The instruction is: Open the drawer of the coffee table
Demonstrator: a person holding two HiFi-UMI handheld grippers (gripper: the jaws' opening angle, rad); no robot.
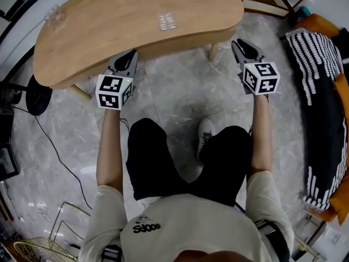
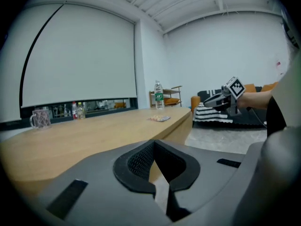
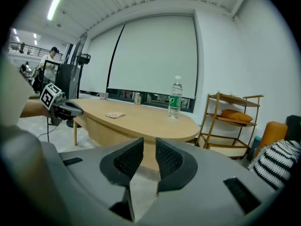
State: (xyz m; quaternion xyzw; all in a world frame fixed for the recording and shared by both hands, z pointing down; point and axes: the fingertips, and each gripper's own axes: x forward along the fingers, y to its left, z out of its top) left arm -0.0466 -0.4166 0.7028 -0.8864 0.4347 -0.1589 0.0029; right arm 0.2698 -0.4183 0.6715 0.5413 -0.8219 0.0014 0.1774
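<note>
The kidney-shaped wooden coffee table stands in front of me; no drawer front shows in any view, only its plain wooden side under the top. My left gripper hovers just over the table's near edge at the left, jaws shut on nothing. The right gripper hangs off the table's right end, beside a leg. Its jaws stand a small gap apart with nothing between them. On the top lie a glass mug, a small packet and a water bottle.
A black stand base and its cable lie on the marble floor at the left. A striped black-and-white cushion lies at the right, a wooden shelf behind it. My knees and one shoe are below the grippers. A wire basket sits at the bottom left.
</note>
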